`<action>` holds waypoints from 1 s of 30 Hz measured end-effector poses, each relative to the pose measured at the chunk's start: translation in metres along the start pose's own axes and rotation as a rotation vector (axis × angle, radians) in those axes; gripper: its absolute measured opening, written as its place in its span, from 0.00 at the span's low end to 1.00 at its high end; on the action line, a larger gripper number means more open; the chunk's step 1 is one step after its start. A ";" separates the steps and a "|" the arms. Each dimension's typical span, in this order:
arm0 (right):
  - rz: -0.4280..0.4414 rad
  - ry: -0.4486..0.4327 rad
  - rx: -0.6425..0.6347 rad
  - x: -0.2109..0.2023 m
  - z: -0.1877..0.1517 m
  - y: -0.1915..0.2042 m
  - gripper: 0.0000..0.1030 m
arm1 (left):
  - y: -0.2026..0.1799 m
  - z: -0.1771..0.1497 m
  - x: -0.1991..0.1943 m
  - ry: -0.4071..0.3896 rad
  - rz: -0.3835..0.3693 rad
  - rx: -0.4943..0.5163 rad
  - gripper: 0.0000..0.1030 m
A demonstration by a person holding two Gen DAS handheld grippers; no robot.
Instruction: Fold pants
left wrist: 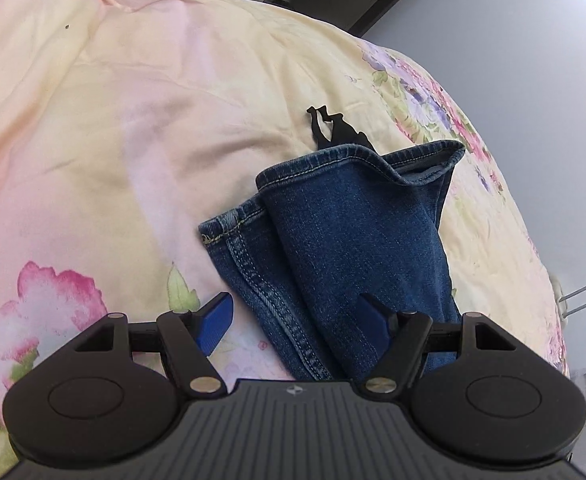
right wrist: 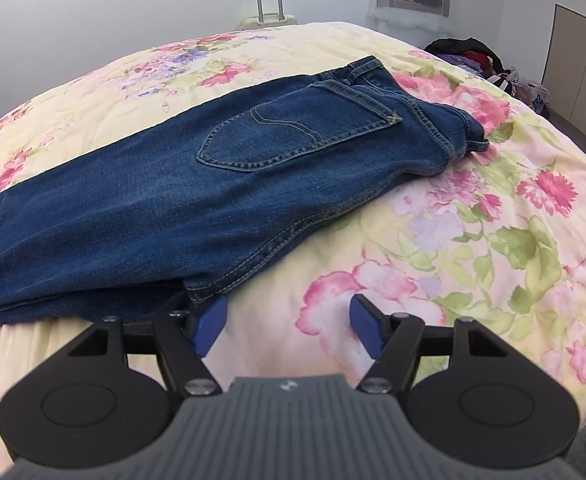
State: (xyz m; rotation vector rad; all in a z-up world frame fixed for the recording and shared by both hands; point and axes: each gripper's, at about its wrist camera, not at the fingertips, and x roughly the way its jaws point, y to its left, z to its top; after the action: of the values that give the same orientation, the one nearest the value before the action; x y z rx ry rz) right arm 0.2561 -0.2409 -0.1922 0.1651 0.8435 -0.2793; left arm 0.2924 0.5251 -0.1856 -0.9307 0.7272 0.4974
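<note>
Blue jeans lie flat on a floral bedspread (right wrist: 433, 240). In the left wrist view the two leg ends (left wrist: 345, 232) lie stacked with their hems pointing away, the upper hem rippled. My left gripper (left wrist: 296, 326) is open just above them, one blue pad (left wrist: 375, 324) over the denim and the other over the bedspread (left wrist: 133, 140). In the right wrist view the seat of the jeans (right wrist: 253, 148) shows a back pocket, with the waistband at the far right. My right gripper (right wrist: 288, 328) is open over bare bedspread, its left pad (right wrist: 209, 328) beside the jeans' near seam edge.
A small black object (left wrist: 333, 128) lies on the bedspread just past the hems. Beyond the bed stand a pale suitcase (right wrist: 269, 16), a pile of dark clothes (right wrist: 473, 56) and cupboard doors (right wrist: 581, 56). The bed's edge drops off at the right of the left wrist view.
</note>
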 end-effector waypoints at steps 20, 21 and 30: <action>0.133 0.021 -0.004 -0.011 0.016 -0.003 0.00 | 0.006 0.003 -0.017 0.007 -0.022 -0.001 0.80; 0.127 0.036 -0.003 -0.007 0.012 -0.004 0.00 | 0.006 0.003 -0.020 0.005 -0.024 -0.002 0.80; 0.117 0.057 -0.019 0.008 -0.002 0.000 0.00 | 0.007 0.012 -0.035 -0.048 -0.100 -0.011 0.76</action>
State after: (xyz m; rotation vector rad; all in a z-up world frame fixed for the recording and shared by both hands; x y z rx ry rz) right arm 0.2597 -0.2422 -0.1996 0.2046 0.8897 -0.1569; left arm 0.2689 0.5359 -0.1588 -0.9575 0.6318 0.4350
